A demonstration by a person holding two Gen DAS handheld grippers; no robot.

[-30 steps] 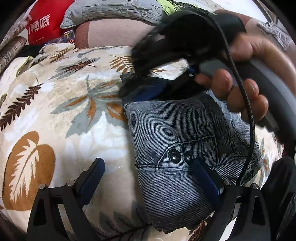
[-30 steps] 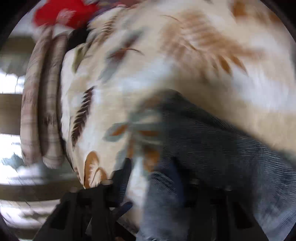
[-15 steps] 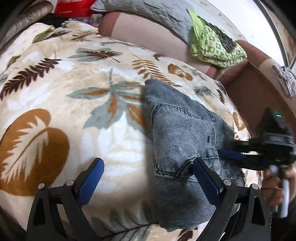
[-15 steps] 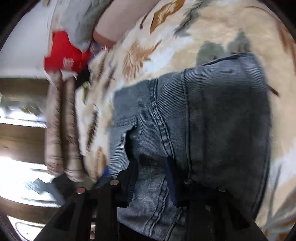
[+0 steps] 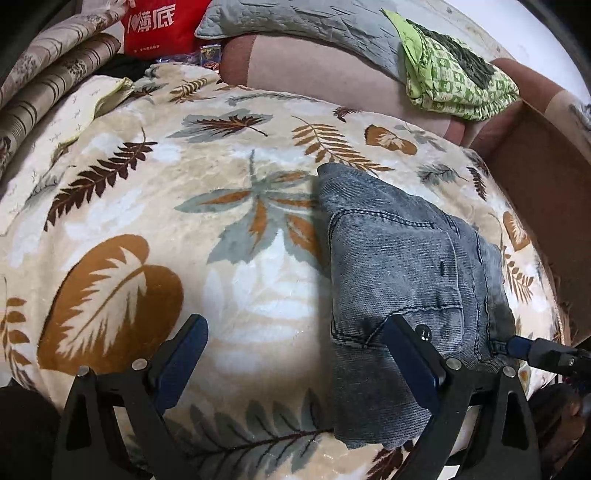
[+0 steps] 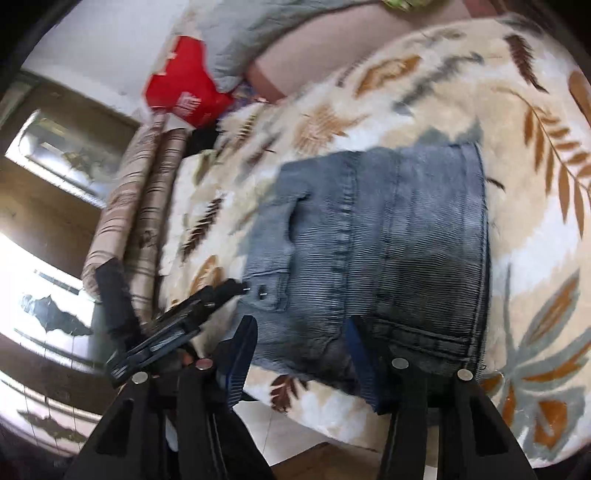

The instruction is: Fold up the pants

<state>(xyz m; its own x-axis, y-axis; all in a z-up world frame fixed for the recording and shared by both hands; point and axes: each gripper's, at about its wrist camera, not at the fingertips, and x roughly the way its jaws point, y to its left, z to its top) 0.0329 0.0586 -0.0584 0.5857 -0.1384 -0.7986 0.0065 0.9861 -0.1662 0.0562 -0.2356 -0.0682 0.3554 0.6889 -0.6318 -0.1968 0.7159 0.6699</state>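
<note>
The grey-blue denim pants [image 5: 399, 266] lie folded into a compact rectangle on the leaf-print blanket [image 5: 184, 229]. My left gripper [image 5: 295, 354] is open and empty, just in front of the fold's near edge, its right finger over the denim. My right gripper [image 6: 301, 354] is open and empty at the near edge of the pants [image 6: 369, 251] in the right wrist view. The right gripper's tip also shows at the lower right of the left wrist view [image 5: 546, 354].
A brown sofa back [image 5: 314, 70] carries a grey quilted pad [image 5: 295, 22] and a green patterned cloth [image 5: 454, 74]. A red bag [image 5: 155, 26] and striped bedding [image 5: 48, 77] sit at the far left. The blanket's edge drops to the floor [image 6: 280, 424].
The right gripper left the far side of the pants, swung to their near edge and opened. The pants now lie flat and folded. My left gripper has pulled back a little.
</note>
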